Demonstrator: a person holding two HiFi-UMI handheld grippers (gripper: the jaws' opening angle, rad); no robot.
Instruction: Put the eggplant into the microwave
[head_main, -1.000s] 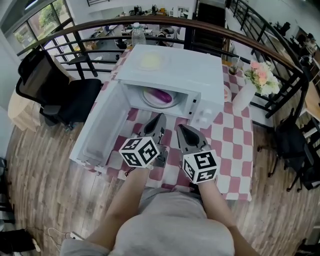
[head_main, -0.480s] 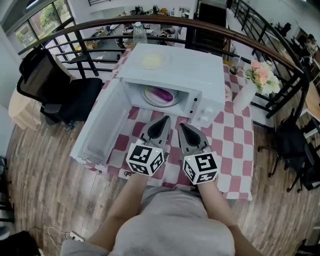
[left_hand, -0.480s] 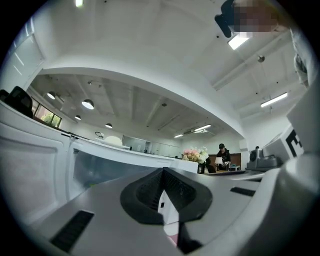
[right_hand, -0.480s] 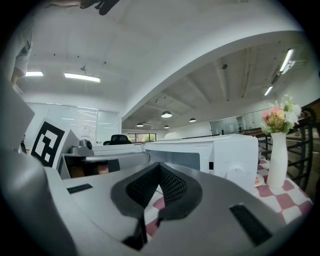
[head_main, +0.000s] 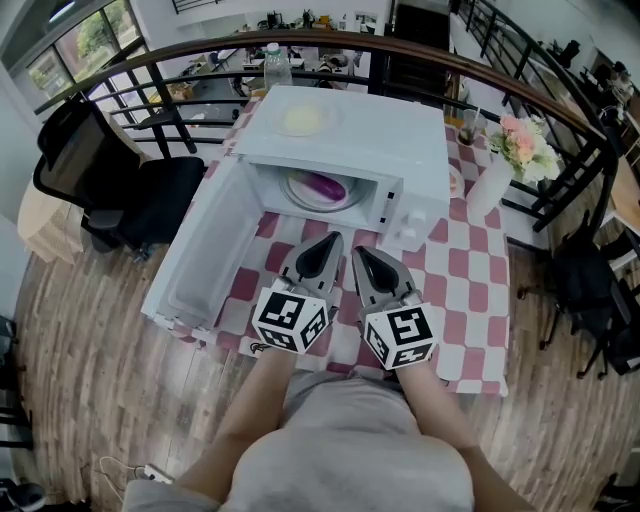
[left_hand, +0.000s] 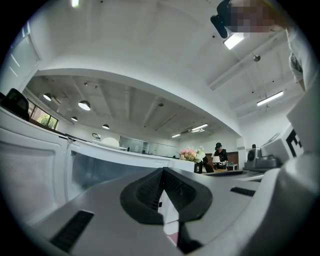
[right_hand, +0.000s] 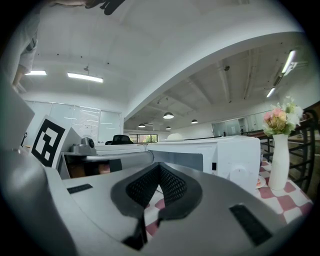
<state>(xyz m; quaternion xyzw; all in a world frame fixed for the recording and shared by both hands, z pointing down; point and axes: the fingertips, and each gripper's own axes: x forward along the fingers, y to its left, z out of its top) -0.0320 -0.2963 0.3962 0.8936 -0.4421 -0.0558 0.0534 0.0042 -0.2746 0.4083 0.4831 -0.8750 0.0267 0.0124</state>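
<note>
The purple eggplant (head_main: 322, 186) lies on the white plate (head_main: 300, 196) inside the white microwave (head_main: 370, 140), whose door (head_main: 195, 255) hangs open to the left. My left gripper (head_main: 330, 241) and right gripper (head_main: 360, 253) sit side by side over the checked tablecloth just in front of the microwave, both pointing at it. Each is shut with nothing between its pads. In the left gripper view the left gripper (left_hand: 162, 172) faces the open door (left_hand: 35, 170). In the right gripper view the right gripper (right_hand: 159, 168) faces the microwave's control side (right_hand: 235, 157).
A vase of flowers (head_main: 510, 160) stands on the table right of the microwave, with a small dish (head_main: 455, 185) and a glass (head_main: 470, 128) near it. A water bottle (head_main: 276, 66) stands behind. A curved railing (head_main: 150, 65) rings the table; a black chair (head_main: 110, 180) sits left.
My left gripper has shifted slightly right and rolled, its marker cube now tilted differently. The right gripper has stayed where it was.
</note>
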